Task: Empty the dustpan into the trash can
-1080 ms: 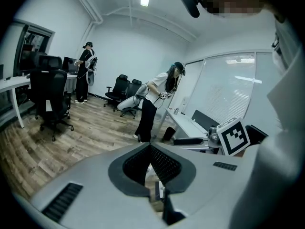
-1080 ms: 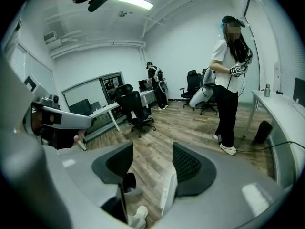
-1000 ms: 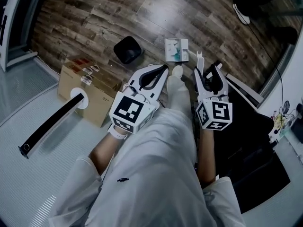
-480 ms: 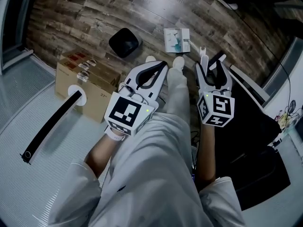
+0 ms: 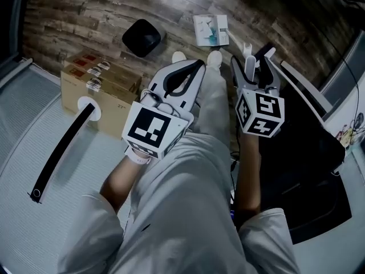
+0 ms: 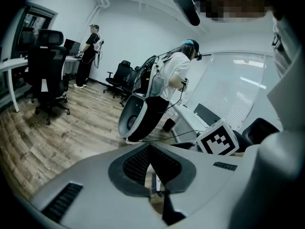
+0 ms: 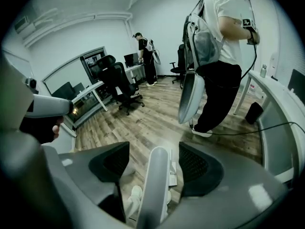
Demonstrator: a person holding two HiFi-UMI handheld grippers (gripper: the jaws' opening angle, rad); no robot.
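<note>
A white dustpan (image 5: 211, 30) with teal bits in it lies on the wood floor ahead of my feet. To its left stands the black trash can (image 5: 141, 37). A white handle (image 5: 247, 56) rises between the jaws of my right gripper (image 5: 254, 57). Those jaws have just been opening and are open, with a gap on each side of the handle (image 7: 155, 185). My left gripper (image 5: 197, 66) is shut on nothing, above my left leg and on the near side of the can. In the left gripper view its pads (image 6: 143, 163) meet.
A cardboard box (image 5: 94, 90) stands left of my legs, with a long black bar (image 5: 60, 147) leaning by it. A black desk and chair (image 5: 308, 153) crowd the right. Other people (image 7: 224, 56) and office chairs (image 6: 47, 75) stand farther off.
Both grippers have sunk towards the floor and moved up the picture. The right jaws have spread wider around the white handle. The left jaws have stayed shut.
</note>
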